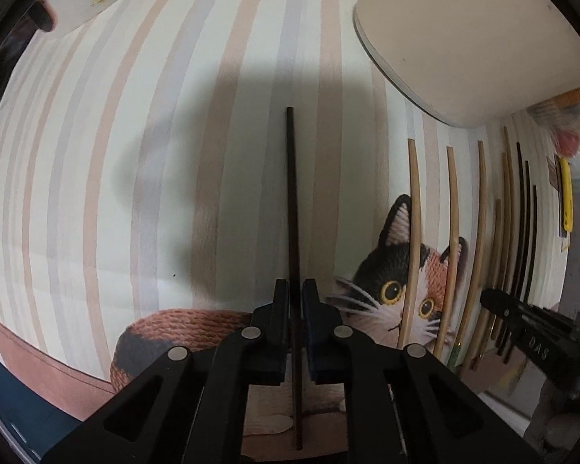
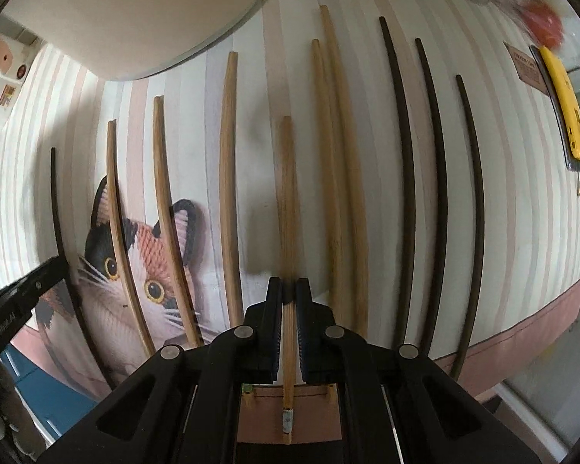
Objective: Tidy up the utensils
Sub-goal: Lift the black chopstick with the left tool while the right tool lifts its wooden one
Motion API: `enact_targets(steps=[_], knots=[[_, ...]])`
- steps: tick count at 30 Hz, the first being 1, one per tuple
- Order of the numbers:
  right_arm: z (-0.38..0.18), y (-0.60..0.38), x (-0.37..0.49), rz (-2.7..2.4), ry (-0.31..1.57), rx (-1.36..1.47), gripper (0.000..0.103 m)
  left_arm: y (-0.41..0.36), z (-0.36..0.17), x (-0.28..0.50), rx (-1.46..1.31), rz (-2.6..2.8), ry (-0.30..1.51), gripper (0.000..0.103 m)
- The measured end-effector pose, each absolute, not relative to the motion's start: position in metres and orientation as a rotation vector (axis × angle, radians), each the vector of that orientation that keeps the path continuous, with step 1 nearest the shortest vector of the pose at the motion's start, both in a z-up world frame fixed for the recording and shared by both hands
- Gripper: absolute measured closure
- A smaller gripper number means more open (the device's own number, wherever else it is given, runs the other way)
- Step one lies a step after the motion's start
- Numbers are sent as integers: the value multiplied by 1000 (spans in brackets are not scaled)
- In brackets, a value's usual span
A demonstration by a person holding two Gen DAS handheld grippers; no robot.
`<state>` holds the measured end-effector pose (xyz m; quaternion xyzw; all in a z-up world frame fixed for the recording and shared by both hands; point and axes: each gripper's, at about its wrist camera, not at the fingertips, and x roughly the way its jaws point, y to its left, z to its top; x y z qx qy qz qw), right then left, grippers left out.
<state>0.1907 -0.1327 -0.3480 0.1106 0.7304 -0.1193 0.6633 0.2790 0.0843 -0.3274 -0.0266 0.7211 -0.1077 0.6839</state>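
Striped cat-print cloth [image 1: 154, 154] covers the desk, chopsticks laid in a row.
Left gripper [image 1: 295, 290] is clenched on a dark chopstick [image 1: 292, 193]; right gripper [image 2: 289, 290] is clenched on a bamboo chopstick [image 2: 287, 193], between other bamboo and dark ones.

Left gripper [image 1: 295, 290] pointing down, jaws clamped; right gripper [image 2: 289, 288] likewise, jaws clamped

left tongs [image 1: 295, 290] clamp dark chopstick [image 1: 292, 193]; striped cat mat [image 1: 135, 154] beneath
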Motion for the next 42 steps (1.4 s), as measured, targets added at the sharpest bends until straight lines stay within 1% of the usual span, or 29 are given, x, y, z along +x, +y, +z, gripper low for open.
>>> enact_targets(steps=[6,9,11,13,16,17,18,19,21,23,28,35,38,39,40,42], knots=[[-354,-129,201,-277,1698,249,87,69,-335,290,47,-236,1628,94],[-366,-112,206,-276,1712,233,77,62,-333,292,117,-217,1619,94],[-374,-102,207,-289,1714,217,75,58,-333,293,169,-200,1599,96],[-376,-100,203,-297,1715,238,75,51,-330,292,195,-190,1576,98],[-371,-102,209,-310,1686,255,79,46,-326,287,182,-182,1553,99],[-371,-99,206,-311,1673,249,85,47,-326,285,174,-180,1552,99],[-370,-93,203,-311,1658,238,95,46,-320,281,163,-173,1551,99],[-371,-89,200,-316,1651,228,96,50,-320,282,159,-162,1550,99],[-368,-85,192,-309,1637,247,96,42,-325,284,157,-144,1542,100],[-363,-82,190,-291,1626,261,96,53,-316,276,156,-112,1522,100],[-335,-108,193,-233,1581,242,96,81,-290,268,97,-46,1473,100],[-293,-101,171,-189,1461,228,96,103,-240,261,37,-20,1378,100],[-267,-100,167,-179,1403,221,96,105,-220,249,9,-20,1332,100],[-259,-111,171,-176,1392,221,96,97,-217,239,4,-17,1319,100],[-252,-109,168,-171,1374,224,96,73,-209,224,-2,-11,1305,100],[-236,-130,190,-160,1351,230,96,75,-200,219,-18,-5,1279,100]])
